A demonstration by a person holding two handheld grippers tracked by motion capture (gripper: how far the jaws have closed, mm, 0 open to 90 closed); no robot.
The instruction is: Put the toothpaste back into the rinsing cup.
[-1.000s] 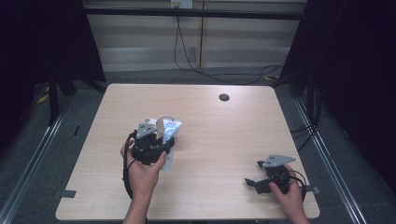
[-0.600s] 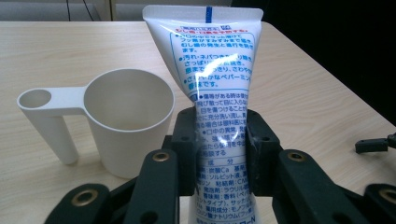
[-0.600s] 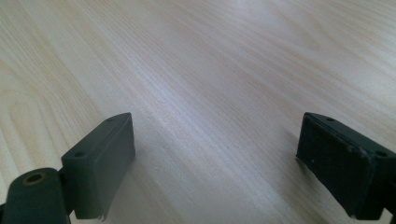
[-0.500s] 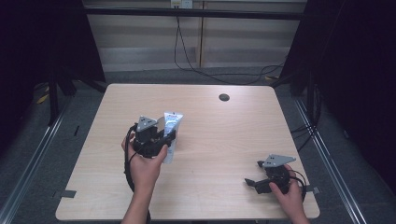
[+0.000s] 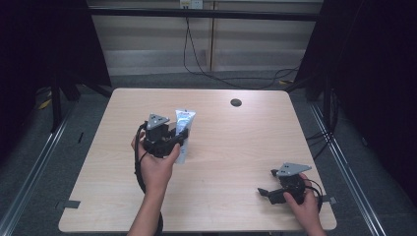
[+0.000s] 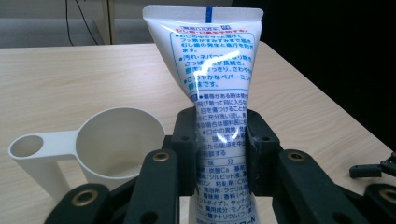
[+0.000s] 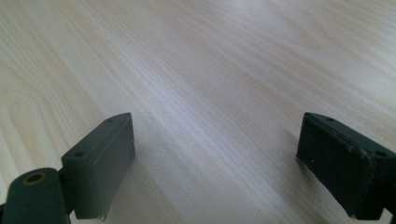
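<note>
While left tool clamps toothpaste tube, cap end cut off, right tool released, cup partly hidden.

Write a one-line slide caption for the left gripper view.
Left gripper clamps a white toothpaste tube upright between its fingers, above a cream measuring scoop on the wooden table.

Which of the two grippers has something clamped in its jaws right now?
The left gripper: it pinches a white toothpaste tube. The right gripper holds nothing, jaws spread wide.
</note>
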